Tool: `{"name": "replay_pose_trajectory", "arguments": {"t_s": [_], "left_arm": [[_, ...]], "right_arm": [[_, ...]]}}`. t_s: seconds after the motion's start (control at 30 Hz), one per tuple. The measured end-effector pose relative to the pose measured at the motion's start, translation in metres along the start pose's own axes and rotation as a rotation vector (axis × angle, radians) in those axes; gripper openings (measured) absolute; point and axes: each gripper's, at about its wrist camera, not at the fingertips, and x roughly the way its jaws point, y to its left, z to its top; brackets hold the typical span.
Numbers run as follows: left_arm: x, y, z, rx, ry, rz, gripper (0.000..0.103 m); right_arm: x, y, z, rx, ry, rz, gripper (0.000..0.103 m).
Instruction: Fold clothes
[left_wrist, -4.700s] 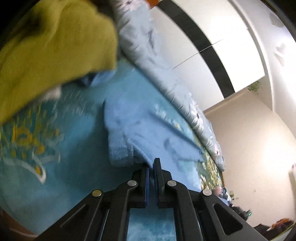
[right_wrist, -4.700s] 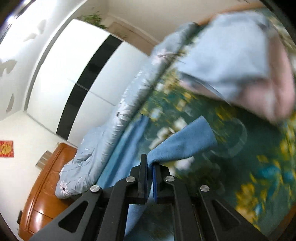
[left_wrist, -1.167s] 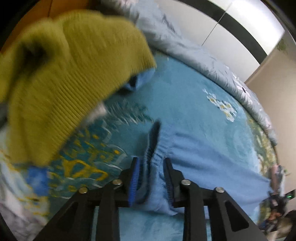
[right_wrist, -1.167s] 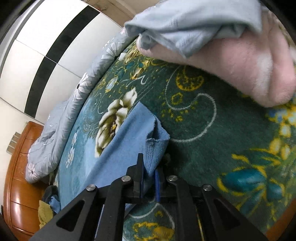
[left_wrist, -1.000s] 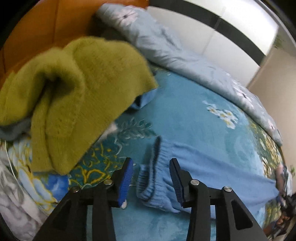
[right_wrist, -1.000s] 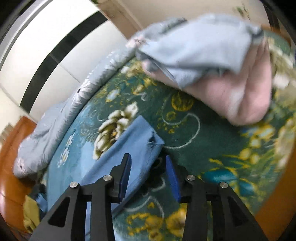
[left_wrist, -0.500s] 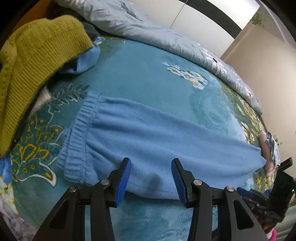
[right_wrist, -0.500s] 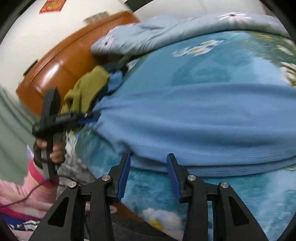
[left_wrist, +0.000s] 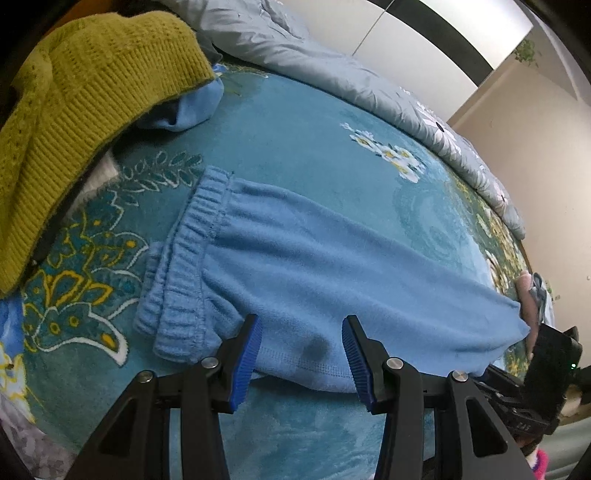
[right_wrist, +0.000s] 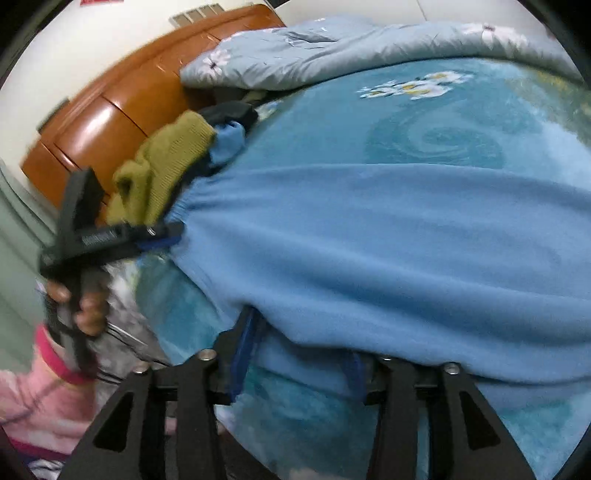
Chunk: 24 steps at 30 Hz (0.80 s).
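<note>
Left wrist view: blue pants (left_wrist: 332, 258) lie long way left-to-right on bed; my left tool (left_wrist: 301, 350) spread wide at near edge, right tool (right_wrist: 295, 354) too.

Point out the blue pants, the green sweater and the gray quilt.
blue pants (left_wrist: 332, 266), left wrist view, middle of the leg fabric.
green sweater (left_wrist: 85, 96), left wrist view, ribbed knit near its hem.
gray quilt (right_wrist: 332, 51), right wrist view, middle of the bunched fabric.
</note>
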Motion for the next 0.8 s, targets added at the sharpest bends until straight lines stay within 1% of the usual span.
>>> {"name": "replay_pose_trajectory", "arguments": {"t_s": [0.07,0.13,0.23,0.3,0.43,0.47,0.53,0.57,0.63,0.7,0.8], "left_arm": [[0.000,0.002,0.000,-0.008,0.003,-0.010,0.049],[0.000,0.003,-0.001,-0.011,0.005,-0.012,0.049],[0.000,0.006,-0.001,-0.017,0.010,-0.017,0.049],[0.001,0.009,-0.001,-0.025,0.013,-0.014,0.049],[0.003,0.009,-0.001,-0.027,0.019,-0.007,0.049],[0.003,0.008,-0.001,-0.023,0.019,-0.003,0.049],[0.004,0.009,-0.001,-0.023,0.022,-0.004,0.049],[0.004,0.009,-0.001,-0.028,0.021,-0.008,0.049],[0.002,0.004,0.000,-0.021,0.018,0.005,0.049],[0.001,-0.005,-0.001,0.005,0.010,0.029,0.050],[0.003,-0.034,-0.001,0.068,0.015,-0.017,0.051]], "right_arm": [[0.005,0.006,0.002,-0.001,0.001,0.053,0.055],[0.011,0.015,0.002,-0.016,0.023,0.112,0.055],[0.016,0.034,-0.007,-0.077,0.070,0.159,0.057],[0.014,0.043,-0.017,-0.119,0.102,0.172,0.057],[0.004,0.047,-0.028,-0.139,0.117,0.180,0.057],[-0.001,0.047,-0.028,-0.138,0.108,0.179,0.057],[-0.017,0.051,-0.028,-0.144,0.062,0.165,0.057],[-0.030,0.051,-0.028,-0.144,0.036,0.156,0.057],[-0.059,0.043,-0.030,-0.129,-0.036,0.099,0.057],[-0.091,0.003,-0.037,0.026,-0.131,-0.021,0.057],[-0.140,-0.058,-0.047,0.258,-0.272,-0.200,0.057]]}}
